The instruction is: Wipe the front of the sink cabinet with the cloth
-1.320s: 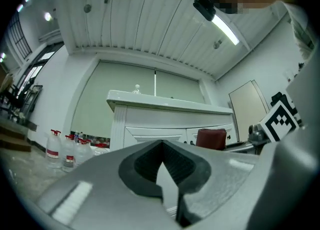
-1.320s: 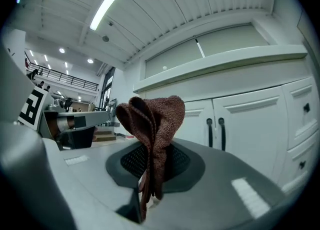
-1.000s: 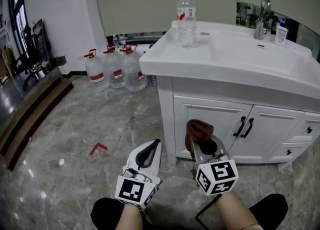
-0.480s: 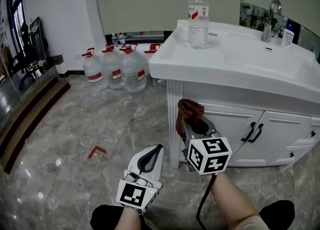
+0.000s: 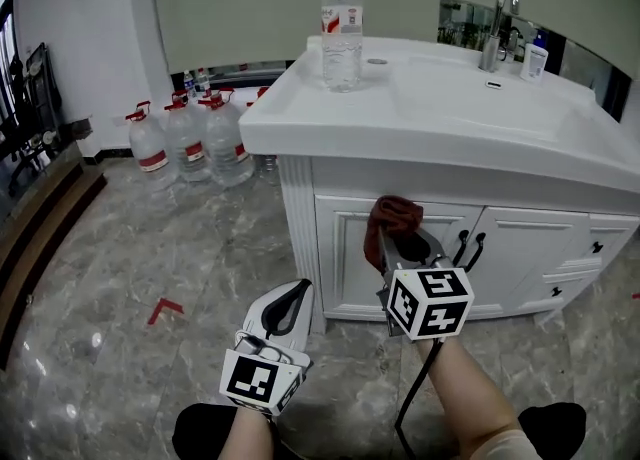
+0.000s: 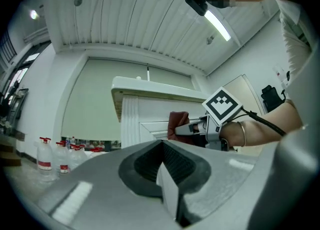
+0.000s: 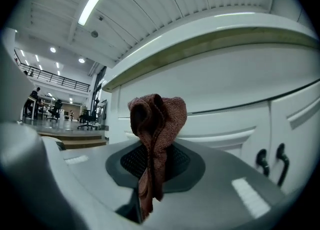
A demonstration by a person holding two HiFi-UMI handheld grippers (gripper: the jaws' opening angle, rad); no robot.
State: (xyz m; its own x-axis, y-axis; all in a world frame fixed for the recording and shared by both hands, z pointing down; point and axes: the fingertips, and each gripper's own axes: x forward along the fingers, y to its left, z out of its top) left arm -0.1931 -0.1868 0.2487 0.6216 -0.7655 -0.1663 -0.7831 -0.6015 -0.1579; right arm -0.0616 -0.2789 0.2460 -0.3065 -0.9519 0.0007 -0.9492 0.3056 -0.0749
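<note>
Cloth (image 5: 392, 216): clamped in right tool (image 5: 400, 240), against cabinet (image 5: 345, 253) door top; contact unclear.
Left tool (image 5: 288, 306): closed, empty.
Progress: wiping apparently barely begun; most of front remains.

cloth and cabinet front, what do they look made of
The cloth looks like a rust-red knitted or woven fabric, matte, with a coarse visible weave and soft folds; maybe cotton or microfibre. The cabinet front looks like white painted wood or board, smooth with a slight sheen, its panels cut in relief.
</note>
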